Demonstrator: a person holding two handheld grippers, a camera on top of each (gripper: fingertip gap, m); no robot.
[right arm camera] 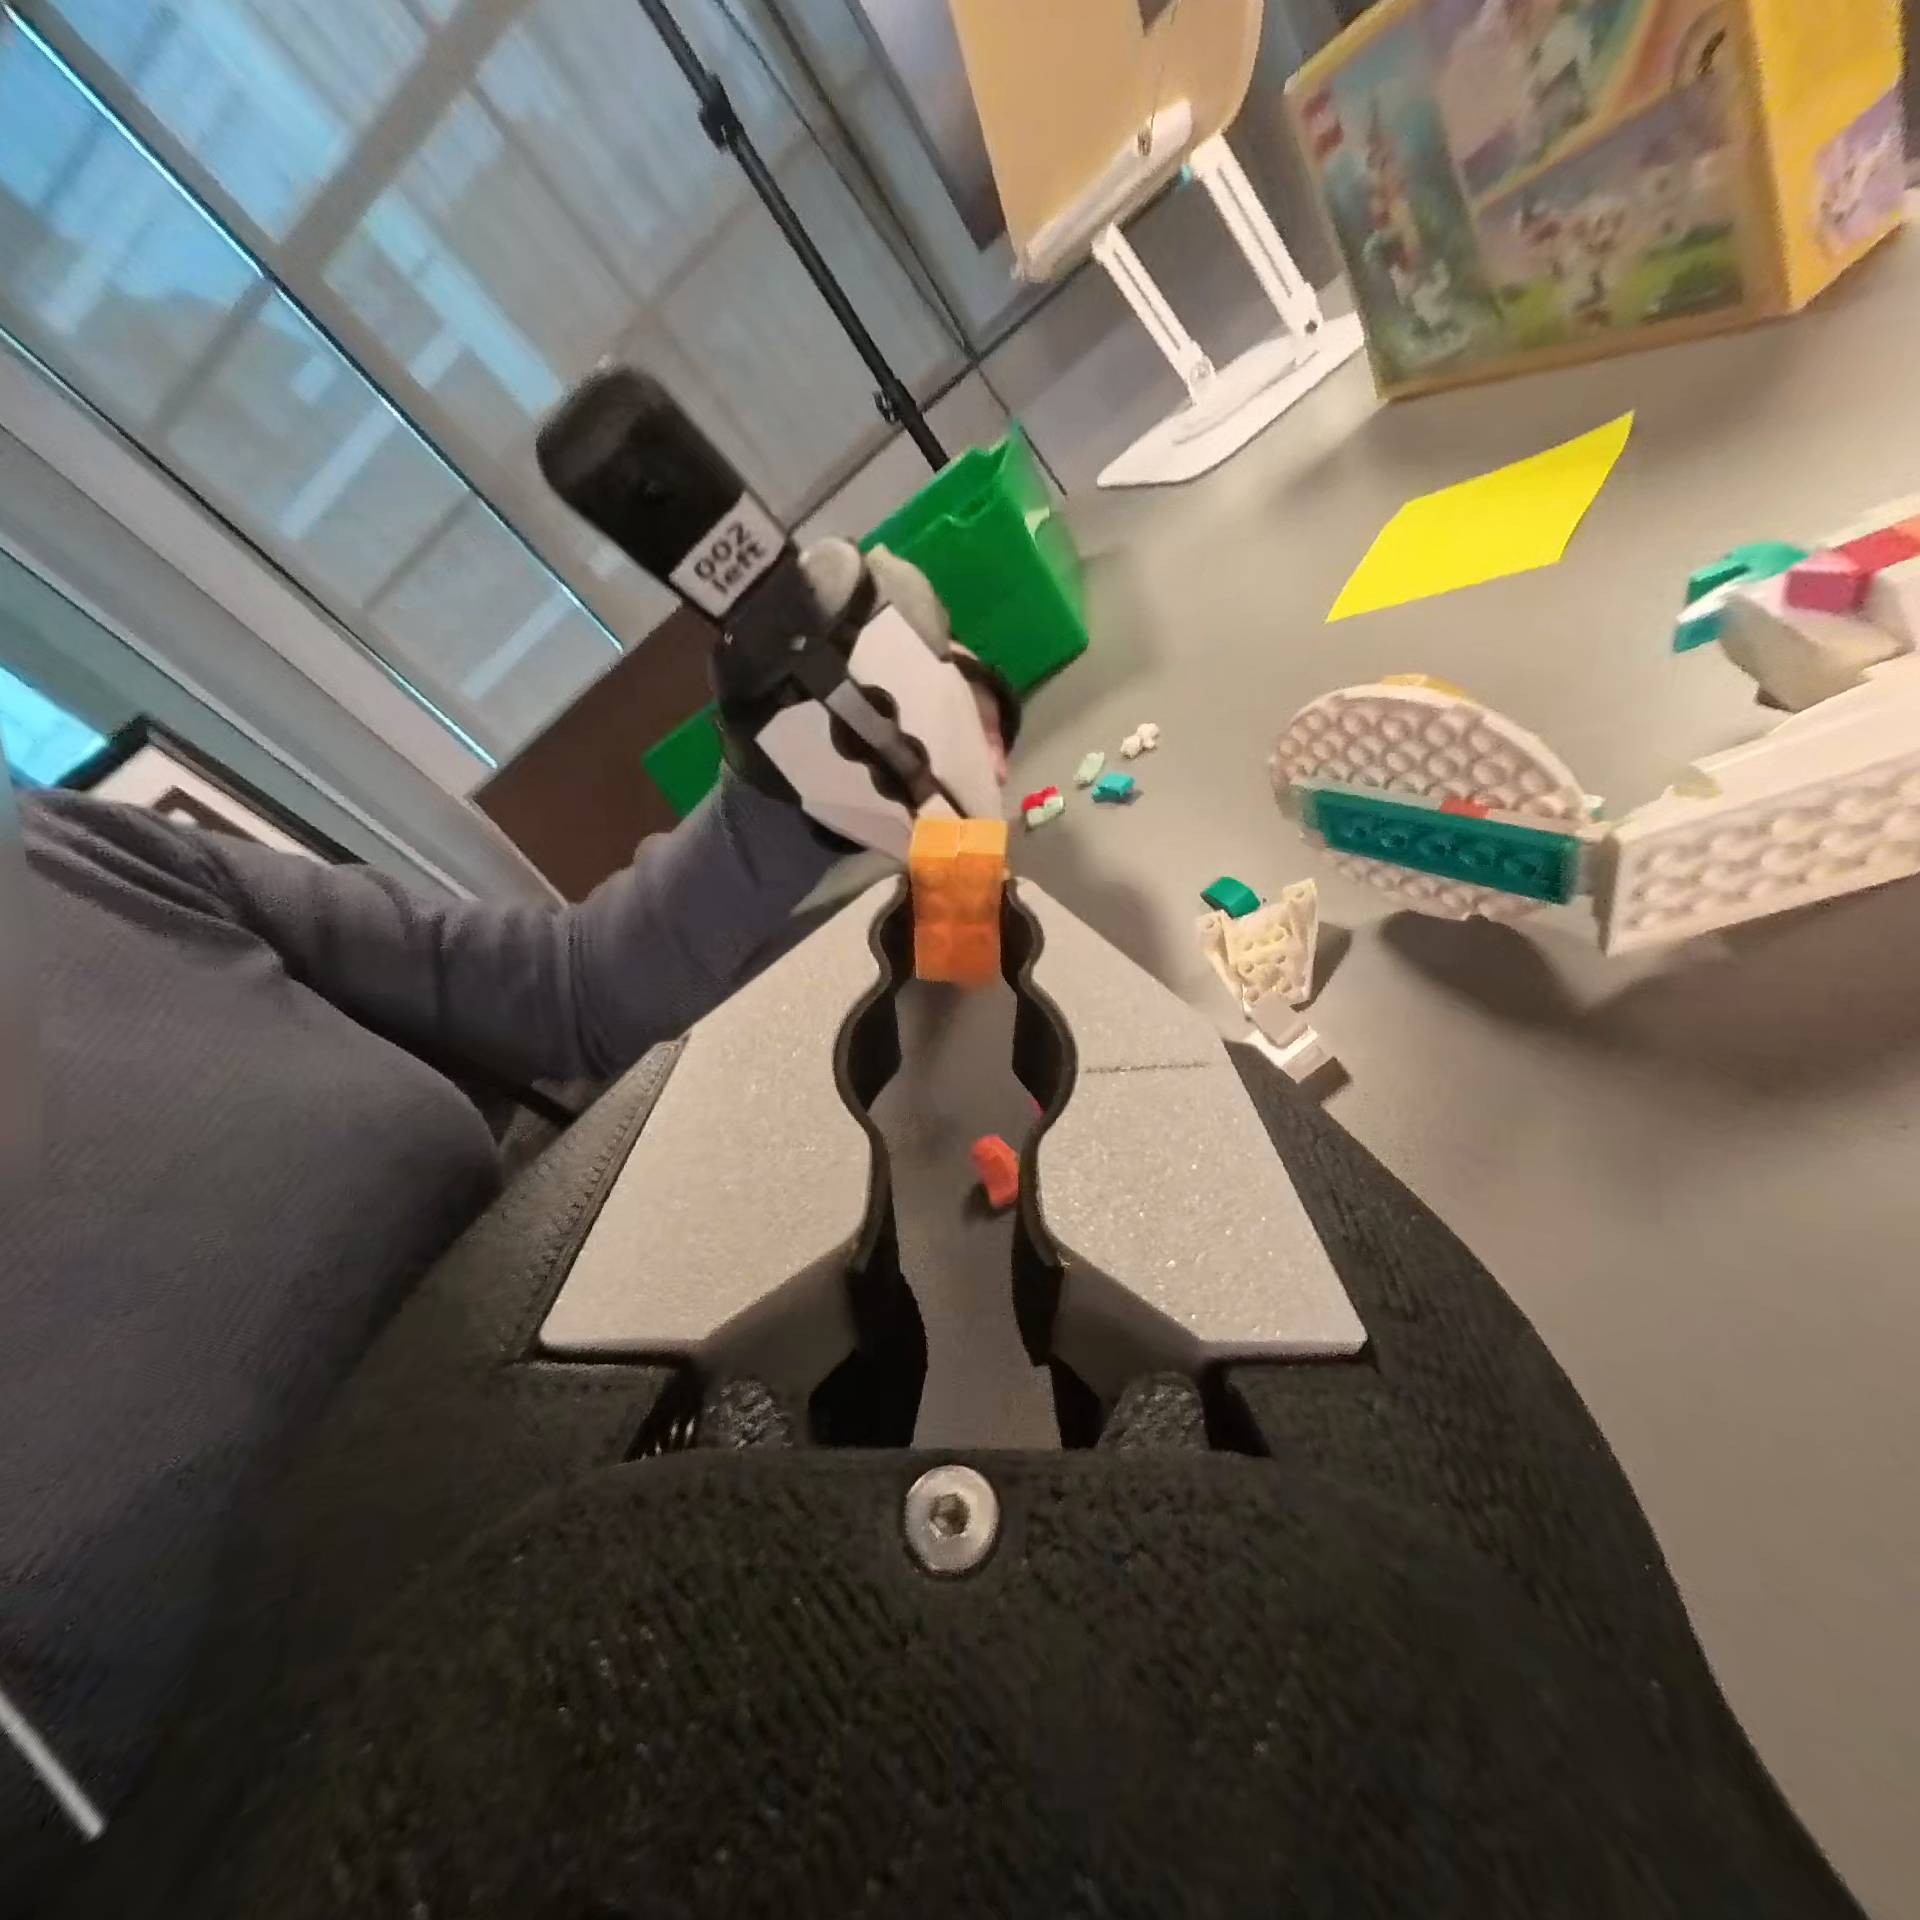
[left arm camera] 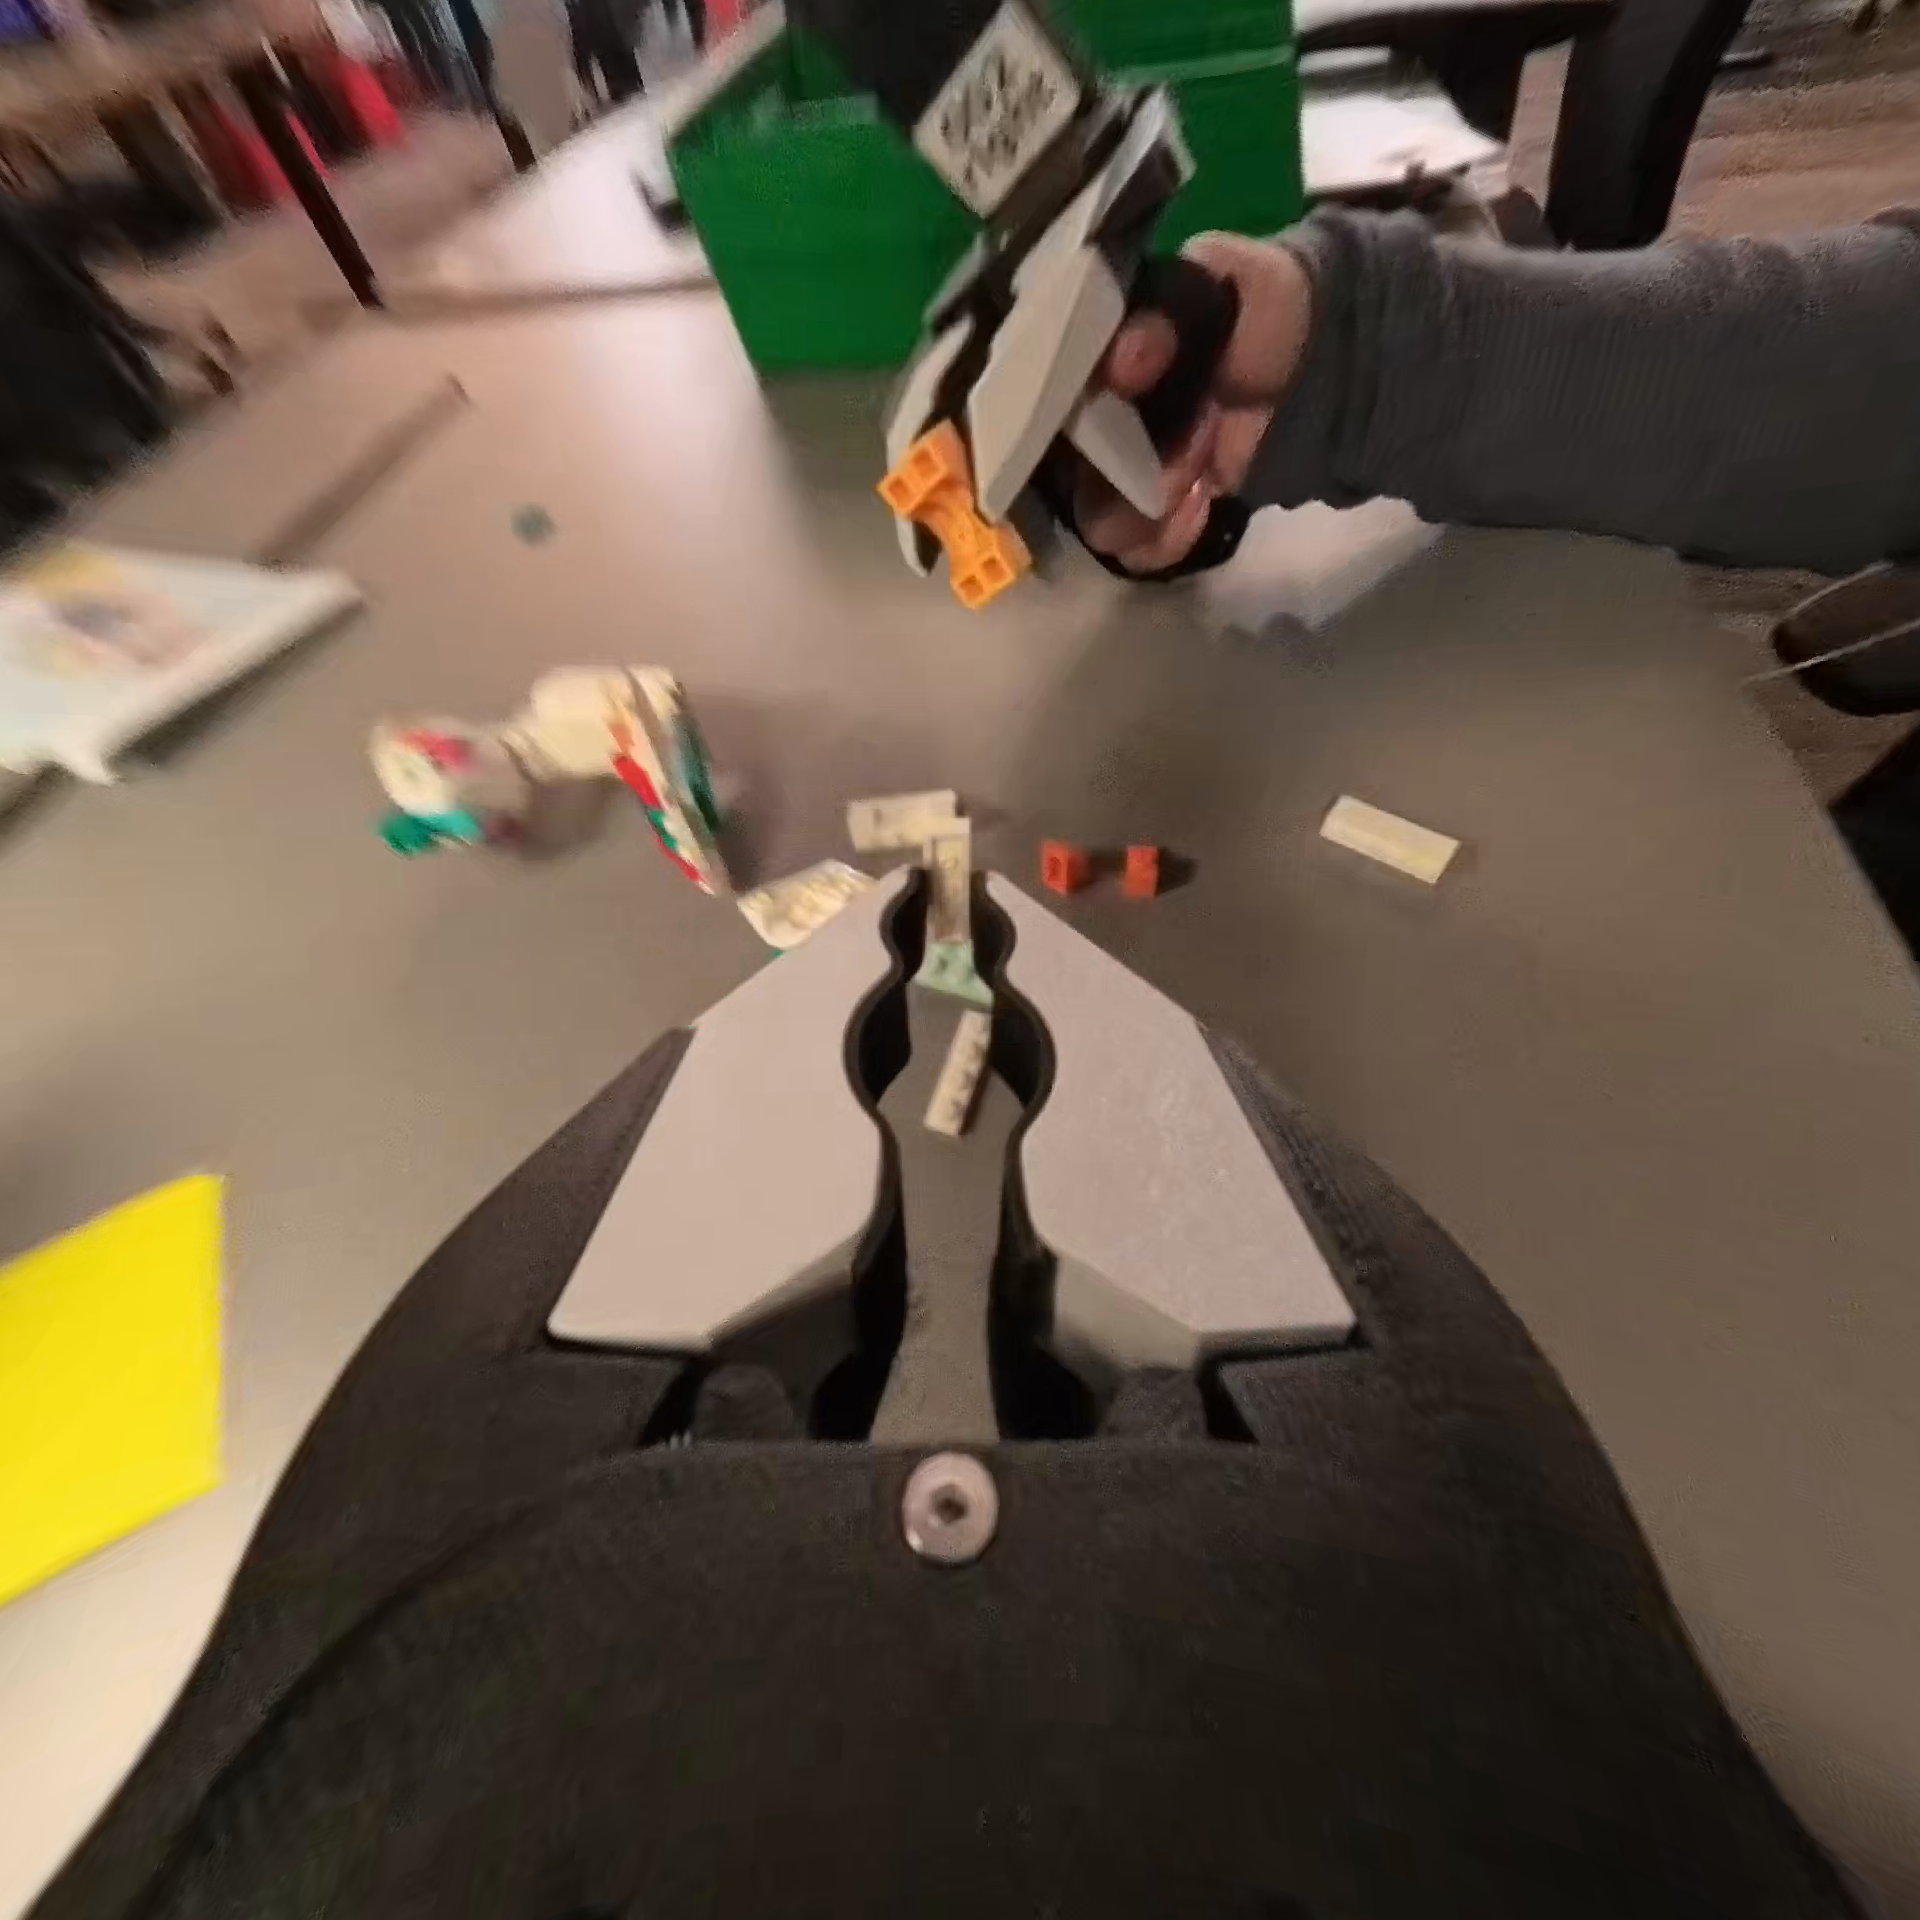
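The right gripper (right arm camera: 956,894) was clenched on an orange brick assembly (right arm camera: 957,899), long axis along its fingers, held above the grey table (right arm camera: 1455,1299), while the left gripper (left arm camera: 943,883), pinching a small pale plate (left arm camera: 948,868), met its far end tip to tip.

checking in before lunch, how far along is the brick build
Done: a white and teal model lies partly assembled on the table. In hand: the right gripper clamps an orange brick piece; the left gripper pinches a small cream piece. Left: two red bricks and a cream plate lie loose.
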